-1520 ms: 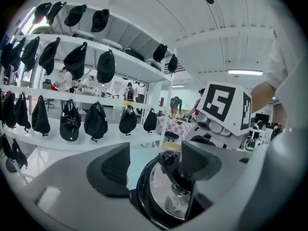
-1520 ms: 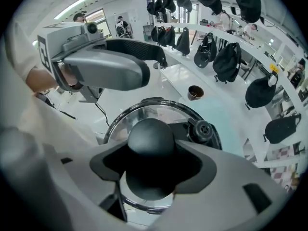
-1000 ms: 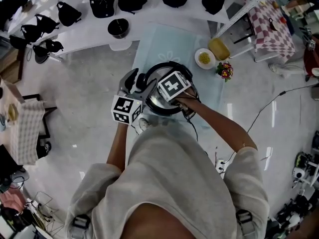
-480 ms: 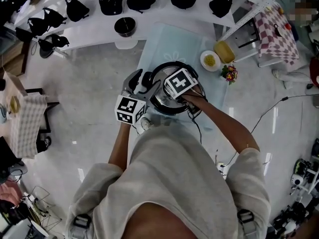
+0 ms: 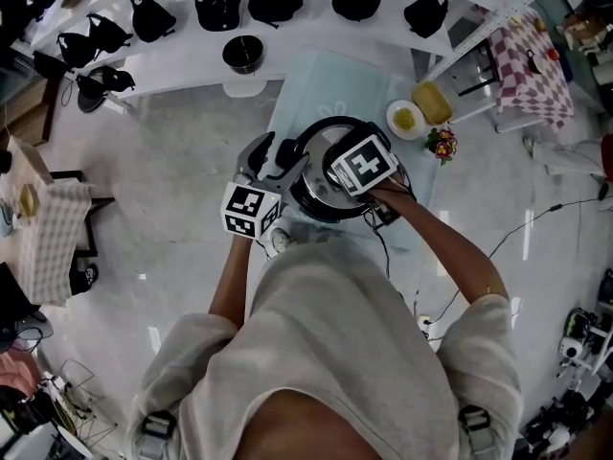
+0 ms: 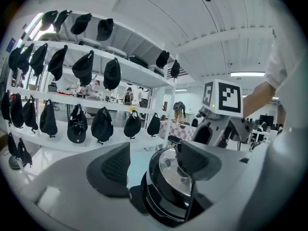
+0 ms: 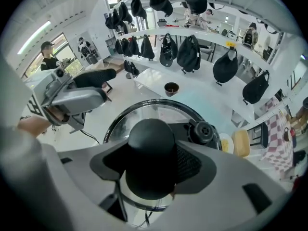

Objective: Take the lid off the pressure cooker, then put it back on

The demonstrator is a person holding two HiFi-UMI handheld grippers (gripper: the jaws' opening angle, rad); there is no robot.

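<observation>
**potwatcher:** So where's the lid at? And does anything have a brand on it?

**me:** The lid [image 7: 144, 110] is sitting on the cooker [image 5: 316, 197], which stands on the pale blue tabletop [image 5: 321, 80]. My right gripper [image 7: 151, 165] comes down from above, with both jaws clamped on the round black knob [image 7: 150, 150] in the middle of the glass. There's a black valve [image 7: 202, 132] just beside the knob.

**potwatcher:** And the left one?

**me:** My left gripper [image 6: 154, 163] is at the cooker's left side, jaws wide apart, not holding anything. The pot's wall shows between them, and I can't tell if either pad touches it.

**potwatcher:** Any labels?

**me:** The only print I can make out is the black-and-white square markers on the right cube [image 5: 364, 164] and the left cube [image 5: 249, 209]. Those are patterns, not words. The caps [image 6: 77, 124] hanging on the shelf are too small to read. A plate [image 5: 404, 118] and some flowers [image 5: 439, 140] sit near the pot's right side.
</observation>
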